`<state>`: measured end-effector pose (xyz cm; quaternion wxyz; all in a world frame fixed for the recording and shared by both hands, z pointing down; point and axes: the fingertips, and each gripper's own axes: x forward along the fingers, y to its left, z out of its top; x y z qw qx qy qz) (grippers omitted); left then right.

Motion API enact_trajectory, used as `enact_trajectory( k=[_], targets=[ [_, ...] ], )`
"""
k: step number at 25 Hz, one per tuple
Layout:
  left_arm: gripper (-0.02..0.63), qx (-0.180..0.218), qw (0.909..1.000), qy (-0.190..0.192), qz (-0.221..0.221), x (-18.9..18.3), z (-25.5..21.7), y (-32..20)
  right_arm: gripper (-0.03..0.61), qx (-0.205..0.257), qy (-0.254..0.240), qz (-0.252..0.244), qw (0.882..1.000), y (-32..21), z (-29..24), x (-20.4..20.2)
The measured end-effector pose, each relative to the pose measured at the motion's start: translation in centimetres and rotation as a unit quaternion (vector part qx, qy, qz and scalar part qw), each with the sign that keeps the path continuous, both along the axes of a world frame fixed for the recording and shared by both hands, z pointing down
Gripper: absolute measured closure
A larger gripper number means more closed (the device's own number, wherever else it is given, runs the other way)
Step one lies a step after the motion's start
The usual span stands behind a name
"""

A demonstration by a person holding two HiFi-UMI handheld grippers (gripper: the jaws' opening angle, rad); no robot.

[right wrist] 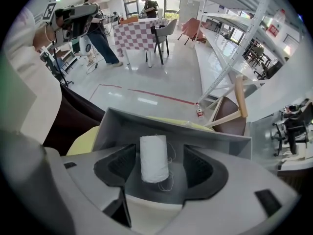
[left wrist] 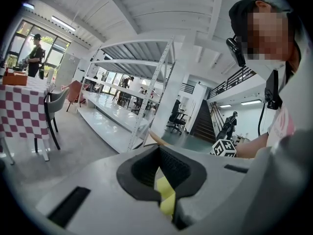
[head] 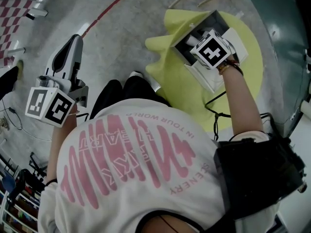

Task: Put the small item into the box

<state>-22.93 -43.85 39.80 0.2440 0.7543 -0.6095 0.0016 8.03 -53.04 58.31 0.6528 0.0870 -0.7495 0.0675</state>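
While the yellow worktop (head: 245,89) carries the box (head: 194,30), the step in hand looks like the let-go. The right hand-held gripper (right wrist: 159,173) reaches into the box with its jaws spread wide and released, and the white roll (right wrist: 154,155) stands upright on the box floor between the pads, touching neither. To finish well, I would keep the jaws wide and lift straight out, because the box walls close in around them. Loose threads also trail off the roll toward the right pad and could snag. The left hand-held gripper (head: 73,45) hangs well apart over the floor, its jaws drawn together, with a yellow sliver in the slit that I cannot identify. A black cable (head: 214,111) crosses the worktop beside the right forearm.
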Motion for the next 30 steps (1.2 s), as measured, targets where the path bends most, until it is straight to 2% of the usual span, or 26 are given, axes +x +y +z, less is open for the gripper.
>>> enact_trajectory(
  k=[11,19,26,30],
  targets=[
    [0.607,0.019,0.9998,0.003,-0.001,-0.1,-1.0,1.2,0.299,0.013,-0.006,0.001,1.0,0.9,-1.3,-0.1],
    [0.607,0.035,0.9994,0.008,-0.001,-0.4,-1.8,2.6,0.301,0.04,-0.031,0.043,0.998,1.4,-2.9,-0.1],
    [0.607,0.051,0.9985,0.012,0.016,0.2,-2.8,2.7,0.435,0.054,-0.1,0.104,0.988,1.8,-5.4,-0.7],
    [0.607,0.059,0.9978,0.014,0.025,0.8,-3.3,2.8,0.484,0.018,-0.176,0.182,0.967,2.6,-7.0,-1.3]
  ],
)
